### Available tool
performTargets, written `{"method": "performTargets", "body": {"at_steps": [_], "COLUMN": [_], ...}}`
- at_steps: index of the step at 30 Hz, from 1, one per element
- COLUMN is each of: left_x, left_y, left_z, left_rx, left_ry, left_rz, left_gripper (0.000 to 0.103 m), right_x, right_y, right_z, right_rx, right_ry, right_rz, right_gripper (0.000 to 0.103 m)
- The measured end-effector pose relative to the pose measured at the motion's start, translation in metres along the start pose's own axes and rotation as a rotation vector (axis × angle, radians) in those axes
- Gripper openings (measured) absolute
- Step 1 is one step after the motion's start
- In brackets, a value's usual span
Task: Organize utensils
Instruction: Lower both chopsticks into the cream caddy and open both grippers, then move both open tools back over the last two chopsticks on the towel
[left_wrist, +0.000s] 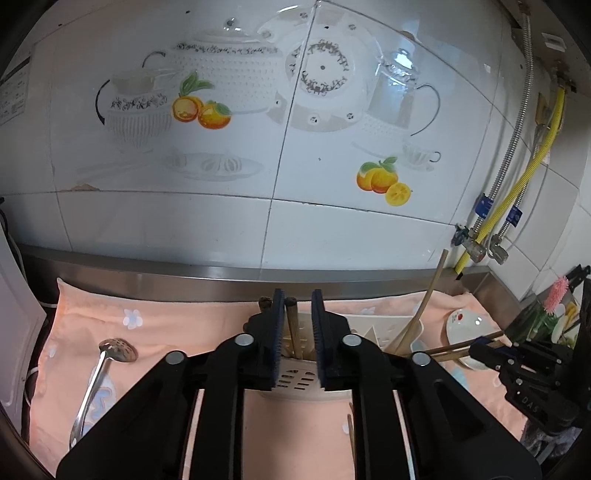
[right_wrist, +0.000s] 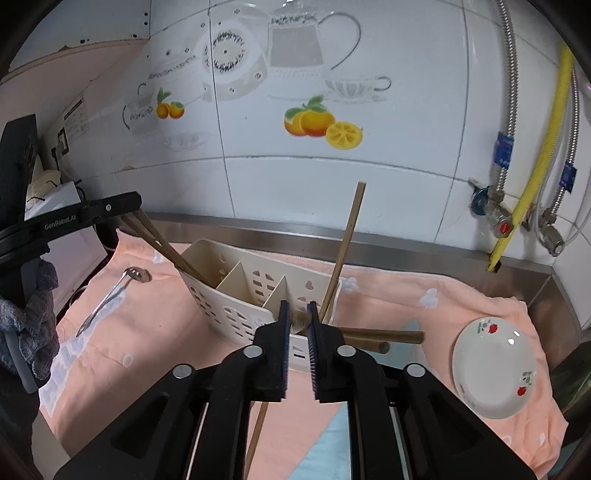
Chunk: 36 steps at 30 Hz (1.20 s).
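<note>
Centrally, caddy (right_wrist: 236, 295) on towel (right_wrist: 424, 306), rim unobstructed

Cream slotted utensil caddy (right_wrist: 236, 295) stands upright on the peach cloth (right_wrist: 406, 295), three compartments. Dark chopsticks (right_wrist: 162, 245) lean in its left compartment; wooden spoon (right_wrist: 345, 251) leans in the right one. Perforated metal spoon (right_wrist: 114, 295) lies flat, left of the caddy.

Peach cloth (right_wrist: 424, 314) covers desk. On cloth's right: white plate (right_wrist: 495, 369) w/ red flowers. Behind cloth: tiled wall (right_wrist: 295, 184) w/ fruit decals, yellow hose (right_wrist: 546, 147) at right.
</note>
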<state>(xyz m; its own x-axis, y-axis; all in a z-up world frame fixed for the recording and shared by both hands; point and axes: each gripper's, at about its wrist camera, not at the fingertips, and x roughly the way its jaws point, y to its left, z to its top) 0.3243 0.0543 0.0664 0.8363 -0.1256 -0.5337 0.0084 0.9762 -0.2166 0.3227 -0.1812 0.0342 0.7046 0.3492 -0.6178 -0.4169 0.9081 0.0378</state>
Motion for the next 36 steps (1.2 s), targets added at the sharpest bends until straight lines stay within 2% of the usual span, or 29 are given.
{"method": "performTargets", "body": {"at_steps": [4, 6, 7, 9, 11, 12, 14, 16, 25, 32, 36], "left_x": [-0.011, -0.019, -0.022, -0.031, -0.038, -0.042, -0.052, -0.059, -0.085, -0.094, -0.097], "left_y": [-0.004, -0.007, -0.007, -0.009, -0.009, -0.008, -0.007, -0.005, 0.013, 0.024, 0.028], "left_z": [0.0, -0.001, -0.001, -0.003, -0.006, -0.008, -0.013, -0.019, -0.059, -0.098, -0.117], "left_rx": [0.012, 0.017, 0.022, 0.035, 0.035, 0.032, 0.032, 0.038, 0.001, -0.014, -0.018], "left_ry": [-0.015, -0.025, -0.031, -0.045, -0.045, -0.047, -0.065, -0.068, -0.055, -0.026, -0.016], "left_rz": [-0.003, 0.002, 0.005, 0.02, 0.019, 0.017, 0.034, 0.039, 0.06, 0.078, 0.09], "left_gripper": [0.022, 0.035, 0.038, 0.039, 0.042, 0.052, 0.059, 0.059, 0.075, 0.086, 0.086], "right_x": [-0.015, -0.026, -0.03, -0.042, -0.052, -0.057, -0.065, -0.072, -0.071, -0.041, -0.022], "right_y": [-0.001, 0.0, 0.001, 0.003, 0.006, 0.008, 0.012, 0.016, 0.035, 0.045, 0.049], "right_z": [0.0, 0.0, 0.0, -0.003, -0.007, -0.011, -0.018, -0.028, -0.09, -0.146, -0.174], "right_rx": [-0.002, -0.008, -0.012, -0.026, -0.034, -0.038, -0.043, -0.04, -0.037, 0.008, 0.045], "right_ry": [-0.033, -0.054, -0.062, -0.086, -0.102, -0.112, -0.121, -0.124, -0.079, 0.006, 0.053], "right_rz": [-0.01, -0.021, -0.025, -0.035, -0.04, -0.043, -0.041, -0.026, 0.001, 0.016, 0.029], "right_gripper": [0.021, 0.026, 0.026, 0.028, 0.034, 0.038, 0.04, 0.042, 0.043, 0.043, 0.041]}}
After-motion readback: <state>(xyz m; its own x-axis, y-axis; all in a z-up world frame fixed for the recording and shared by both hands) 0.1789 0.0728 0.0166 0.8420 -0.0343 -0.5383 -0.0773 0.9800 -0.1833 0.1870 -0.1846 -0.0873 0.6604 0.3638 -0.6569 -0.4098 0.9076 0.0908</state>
